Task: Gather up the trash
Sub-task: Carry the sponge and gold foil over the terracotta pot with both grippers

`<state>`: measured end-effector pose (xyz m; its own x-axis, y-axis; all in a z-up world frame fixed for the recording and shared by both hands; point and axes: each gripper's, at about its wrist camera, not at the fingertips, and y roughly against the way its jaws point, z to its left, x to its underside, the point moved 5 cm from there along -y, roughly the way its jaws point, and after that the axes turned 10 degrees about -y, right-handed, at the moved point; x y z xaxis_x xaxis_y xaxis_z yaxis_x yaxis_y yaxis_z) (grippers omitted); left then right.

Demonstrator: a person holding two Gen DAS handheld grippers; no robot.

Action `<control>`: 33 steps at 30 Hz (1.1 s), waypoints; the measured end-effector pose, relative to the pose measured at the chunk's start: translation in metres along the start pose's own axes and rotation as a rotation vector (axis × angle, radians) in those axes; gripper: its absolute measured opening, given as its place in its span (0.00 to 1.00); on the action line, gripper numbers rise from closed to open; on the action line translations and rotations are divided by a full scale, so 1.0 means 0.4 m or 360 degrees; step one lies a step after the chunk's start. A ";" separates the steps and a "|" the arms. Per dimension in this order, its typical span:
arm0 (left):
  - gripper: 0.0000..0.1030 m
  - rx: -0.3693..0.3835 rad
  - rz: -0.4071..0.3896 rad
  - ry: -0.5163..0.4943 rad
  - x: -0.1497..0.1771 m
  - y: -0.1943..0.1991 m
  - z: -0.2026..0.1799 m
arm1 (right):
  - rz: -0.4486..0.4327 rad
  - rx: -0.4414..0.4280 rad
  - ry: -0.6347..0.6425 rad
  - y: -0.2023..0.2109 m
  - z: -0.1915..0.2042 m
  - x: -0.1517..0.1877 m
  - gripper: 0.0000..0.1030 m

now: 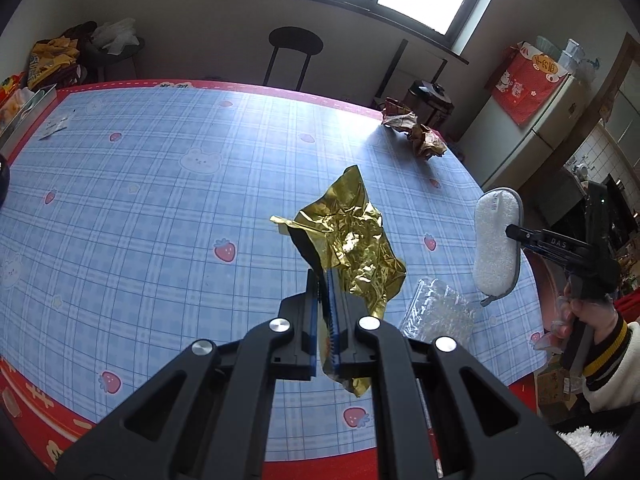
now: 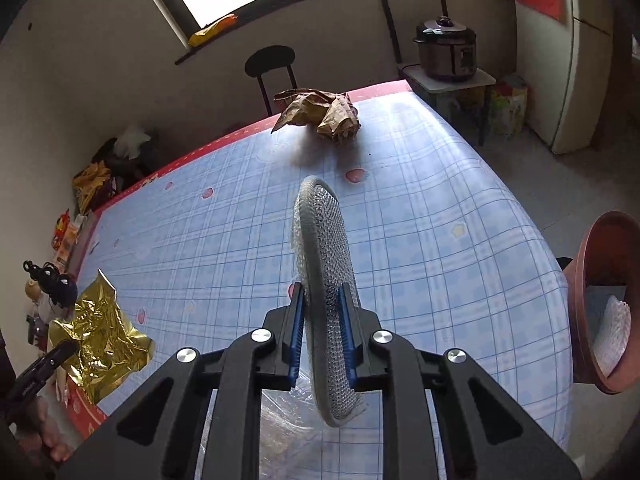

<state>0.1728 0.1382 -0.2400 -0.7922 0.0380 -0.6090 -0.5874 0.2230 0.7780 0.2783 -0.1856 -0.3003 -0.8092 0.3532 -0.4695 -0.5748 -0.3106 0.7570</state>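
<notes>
The left gripper (image 1: 325, 312) pinches the gold wrapper (image 1: 352, 240) by one corner at frame centre; it could slip free. The right gripper (image 2: 322, 332) clamps the mesh pad (image 2: 324, 240), far from the bin (image 2: 600, 300) at right edge, above the counter (image 2: 440, 220).

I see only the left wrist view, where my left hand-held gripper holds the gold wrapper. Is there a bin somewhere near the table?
Observer: Yes. The right wrist view shows a brown bin just past the right edge of the table, with something white already inside it.
Operator: And the right hand-held gripper, how does it hold the sponge?
Observer: Its jaws are shut on the sponge, which stands on edge. The side hidden from you is a silvery mesh with a grey rim.
</notes>
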 end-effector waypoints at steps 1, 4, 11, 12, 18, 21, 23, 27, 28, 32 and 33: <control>0.08 0.0005 -0.0010 -0.0013 -0.011 0.005 -0.015 | -0.0021 -0.0021 -0.0025 0.022 -0.015 -0.001 0.17; 0.08 0.0024 -0.0045 -0.0056 -0.045 0.019 -0.068 | -0.0102 -0.0070 -0.0096 0.091 -0.066 -0.008 0.17; 0.08 0.0094 -0.0106 -0.0186 -0.126 0.027 -0.237 | -0.0319 -0.0049 -0.0248 0.277 -0.261 -0.027 0.17; 0.08 0.0107 -0.0108 -0.0211 -0.134 0.024 -0.265 | -0.0358 -0.0036 -0.0277 0.306 -0.295 -0.029 0.17; 0.08 0.0210 -0.0095 -0.0401 -0.180 -0.015 -0.479 | -0.0541 0.0048 -0.0454 0.465 -0.515 -0.013 0.17; 0.08 0.0279 -0.0083 -0.0500 -0.202 -0.050 -0.606 | -0.0600 0.0087 -0.0542 0.527 -0.623 0.008 0.17; 0.08 0.0333 -0.0067 -0.0563 -0.211 -0.077 -0.694 | -0.0637 0.0107 -0.0596 0.561 -0.685 0.024 0.17; 0.08 0.0432 -0.0024 -0.0700 -0.221 -0.141 -0.871 | -0.0703 0.0134 -0.0696 0.622 -0.794 0.056 0.17; 0.08 0.0457 -0.0010 -0.0730 -0.222 -0.159 -0.915 | -0.0717 0.0140 -0.0719 0.636 -0.821 0.063 0.17; 0.08 0.0559 0.0065 -0.0805 -0.216 -0.235 -1.076 | -0.0767 0.0173 -0.0792 0.682 -0.910 0.088 0.17; 0.08 0.0580 0.0079 -0.0823 -0.211 -0.252 -1.113 | -0.0775 0.0182 -0.0808 0.692 -0.931 0.095 0.17</control>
<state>0.2254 -0.3212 -0.1983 -0.5812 0.5022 -0.6403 -0.3859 0.5226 0.7602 0.0432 -0.5871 -0.2777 -0.2910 0.8043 -0.5182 -0.8178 0.0720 0.5710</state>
